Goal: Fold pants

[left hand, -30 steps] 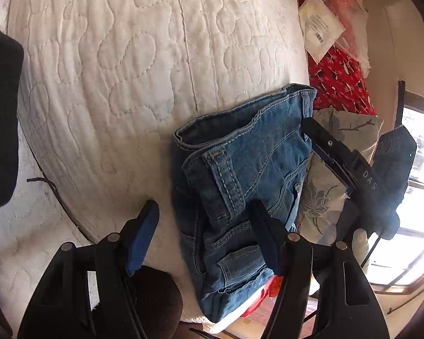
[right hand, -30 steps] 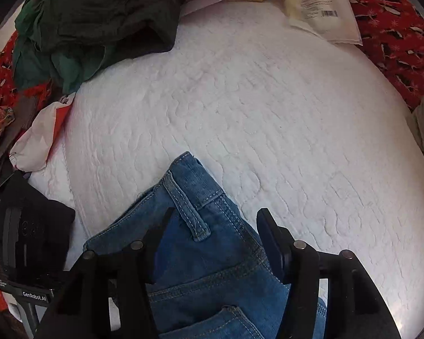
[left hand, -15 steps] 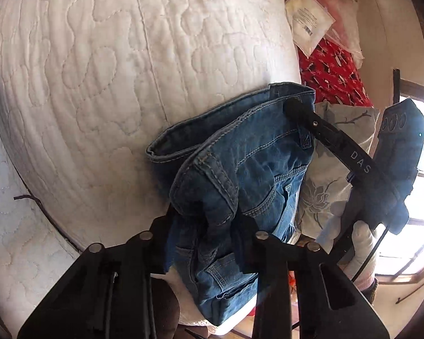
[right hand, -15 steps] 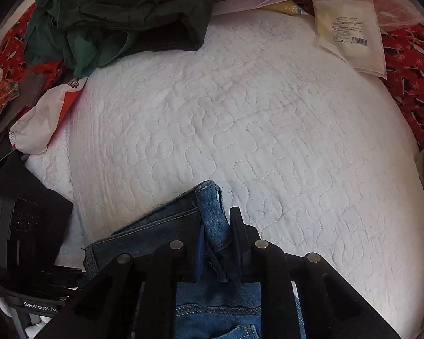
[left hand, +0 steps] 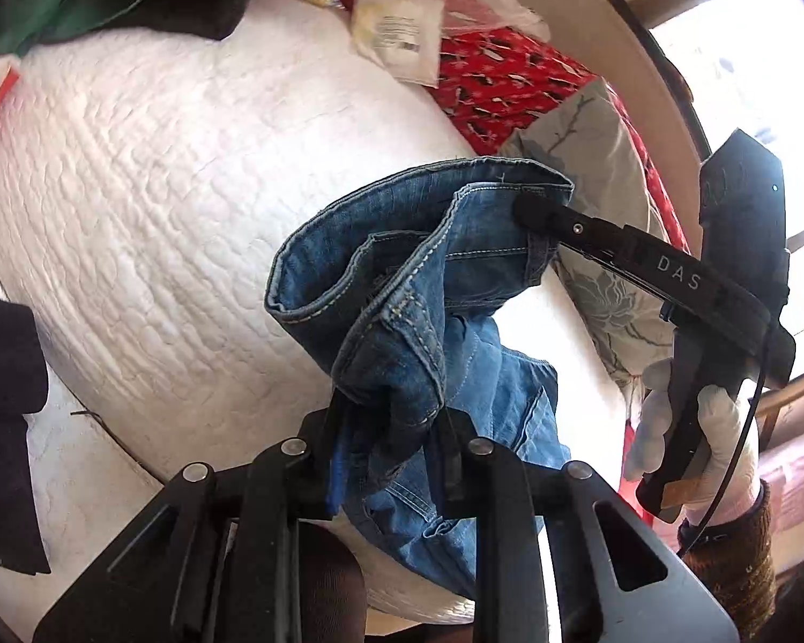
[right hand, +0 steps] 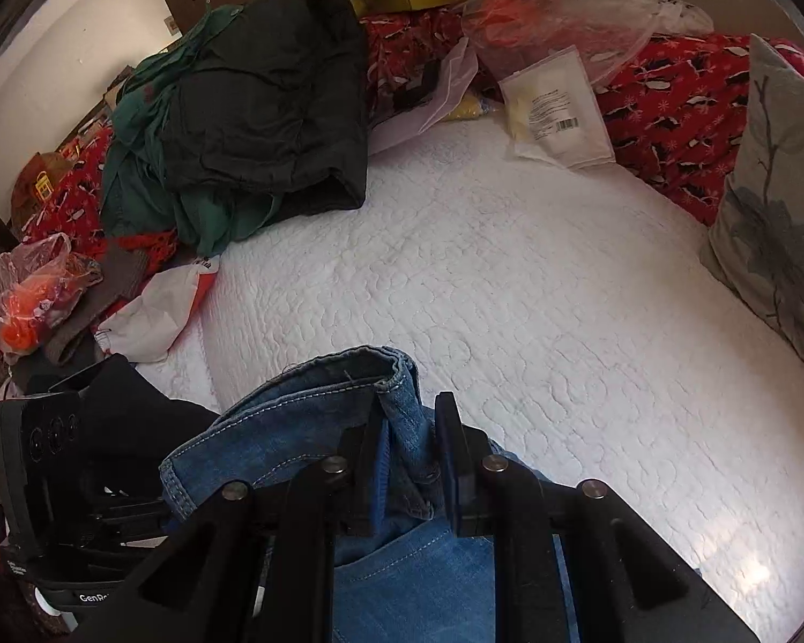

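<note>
The blue denim pants (left hand: 402,278) hang bunched in the air above the white quilted bed (left hand: 177,171). My left gripper (left hand: 388,428) is shut on a thick fold of the waistband. My right gripper (right hand: 407,461) is shut on another part of the pants (right hand: 305,418); in the left wrist view its black finger (left hand: 563,222) pinches the far edge of the denim. The cloth sags between the two grips, and the lower part hangs toward the bed's near edge.
A pile of dark green and black clothes (right hand: 252,107) lies at the back left of the bed (right hand: 509,278). A white packet (right hand: 557,107), plastic bags and a red patterned blanket (right hand: 670,96) lie at the back. A grey floral pillow (right hand: 777,203) stands at the right.
Both grippers closed on the pants, then lifted them off the bed. The pants went from lying folded flat to hanging bunched between the two grips.
</note>
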A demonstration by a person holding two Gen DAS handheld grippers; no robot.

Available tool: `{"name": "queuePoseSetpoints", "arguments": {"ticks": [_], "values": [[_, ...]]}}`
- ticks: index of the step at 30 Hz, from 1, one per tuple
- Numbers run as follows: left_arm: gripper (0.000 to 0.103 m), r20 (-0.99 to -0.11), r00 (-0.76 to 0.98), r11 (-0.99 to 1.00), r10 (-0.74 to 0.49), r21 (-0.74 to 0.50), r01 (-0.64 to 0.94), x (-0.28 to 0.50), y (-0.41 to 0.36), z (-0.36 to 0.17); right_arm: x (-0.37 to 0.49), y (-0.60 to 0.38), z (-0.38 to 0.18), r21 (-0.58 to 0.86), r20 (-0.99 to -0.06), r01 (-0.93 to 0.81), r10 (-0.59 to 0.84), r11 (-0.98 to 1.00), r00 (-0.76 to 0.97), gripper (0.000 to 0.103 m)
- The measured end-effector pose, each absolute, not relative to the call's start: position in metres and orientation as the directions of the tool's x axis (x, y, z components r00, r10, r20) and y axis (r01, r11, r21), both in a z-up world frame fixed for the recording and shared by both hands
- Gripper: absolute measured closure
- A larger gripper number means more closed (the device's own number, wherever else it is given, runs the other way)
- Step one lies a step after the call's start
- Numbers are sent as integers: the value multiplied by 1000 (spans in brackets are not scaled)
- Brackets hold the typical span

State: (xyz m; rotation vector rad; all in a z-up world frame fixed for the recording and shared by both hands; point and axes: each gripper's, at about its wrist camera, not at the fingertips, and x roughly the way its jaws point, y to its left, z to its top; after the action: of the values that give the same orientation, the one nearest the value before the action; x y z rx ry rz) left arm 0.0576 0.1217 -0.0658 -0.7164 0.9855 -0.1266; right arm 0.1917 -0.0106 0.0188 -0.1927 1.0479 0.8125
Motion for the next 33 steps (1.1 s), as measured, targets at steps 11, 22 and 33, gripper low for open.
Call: {"name": "queuePoseSetpoints", "arguments": {"ticks": [11, 22, 33], "values": [[83, -793, 442, 907, -420, -374, 192, 57, -63, -48, 153, -243, 12, 430, -731, -371, 559, 823, 392, 94], [83, -914, 141, 883, -381, -314, 348, 54, -149, -119, 149, -341, -40, 575, -723, -112, 568, 810, 393, 81], [82, -799, 172, 815, -576, -578, 43, 80, -51, -100, 206, -282, -82, 642, -707, -67, 624, 764, 332, 45]]}}
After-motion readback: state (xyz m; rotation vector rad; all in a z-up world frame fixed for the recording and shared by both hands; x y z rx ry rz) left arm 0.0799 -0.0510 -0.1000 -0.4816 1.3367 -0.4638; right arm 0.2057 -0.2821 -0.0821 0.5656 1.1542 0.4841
